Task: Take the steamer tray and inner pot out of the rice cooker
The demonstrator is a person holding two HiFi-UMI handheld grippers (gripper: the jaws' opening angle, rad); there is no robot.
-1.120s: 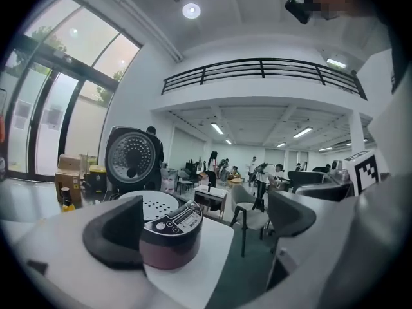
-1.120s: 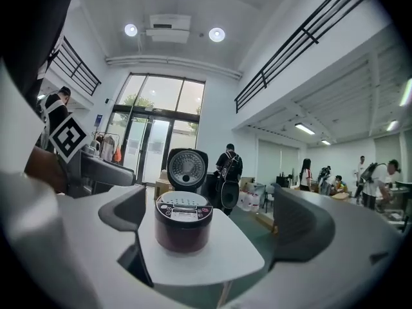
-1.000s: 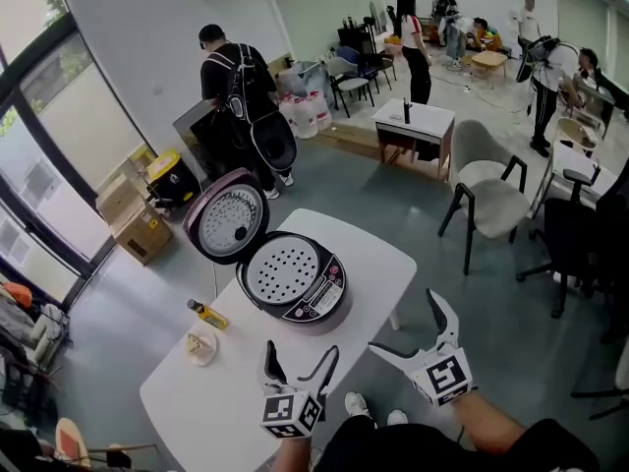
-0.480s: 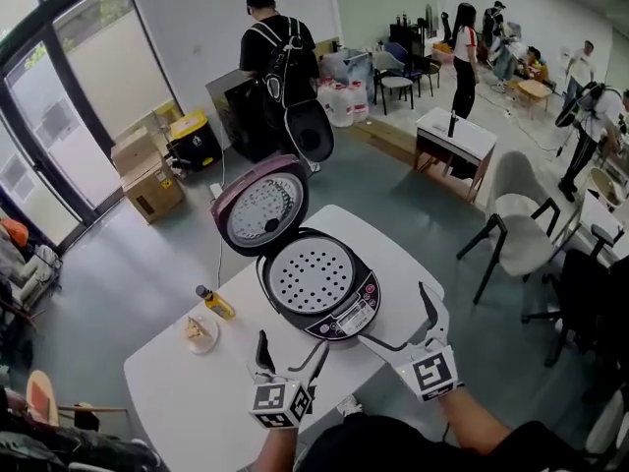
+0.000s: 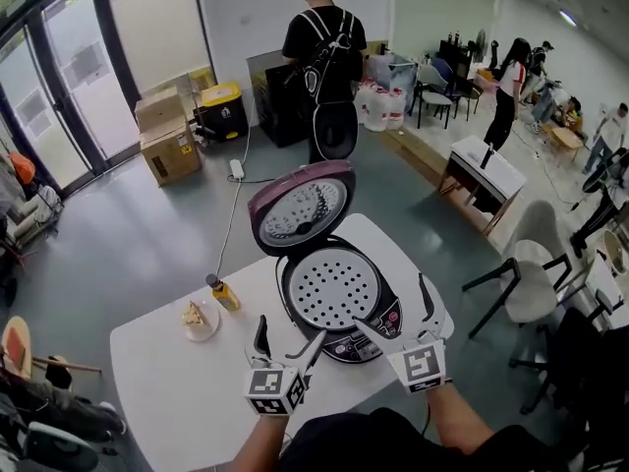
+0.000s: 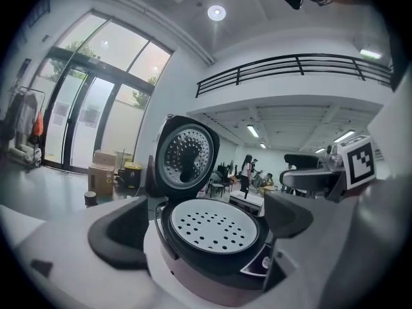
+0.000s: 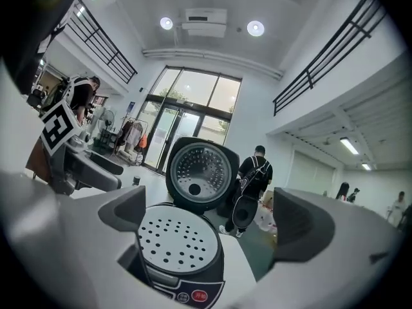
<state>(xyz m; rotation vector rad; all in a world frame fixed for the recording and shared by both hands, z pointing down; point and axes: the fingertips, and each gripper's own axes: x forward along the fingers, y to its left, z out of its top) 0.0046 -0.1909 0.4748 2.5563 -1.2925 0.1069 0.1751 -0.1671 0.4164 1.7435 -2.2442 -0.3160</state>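
The rice cooker (image 5: 346,330) stands on the white table (image 5: 167,382) with its lid (image 5: 300,207) swung up. The white perforated steamer tray (image 5: 334,288) lies in its mouth and hides the inner pot. My left gripper (image 5: 287,334) hovers just short of the cooker's front left; its jaws are closing but stand wide, with nothing pressed between them. In the left gripper view the tray (image 6: 214,226) shows ahead between the jaws. My right gripper (image 5: 393,305) is open over the cooker's front right, above the control panel. The tray (image 7: 177,243) and lid (image 7: 201,172) fill the right gripper view.
A small yellow bottle (image 5: 222,293) and a dish with food (image 5: 197,318) sit left of the cooker. A person with a backpack (image 5: 324,67) stands beyond the table near cardboard boxes (image 5: 172,136). Chairs (image 5: 526,283) stand to the right.
Both grippers have moved forward across the table to the cooker's front. The head view has swung, so the cooker now sits nearer the middle of it.
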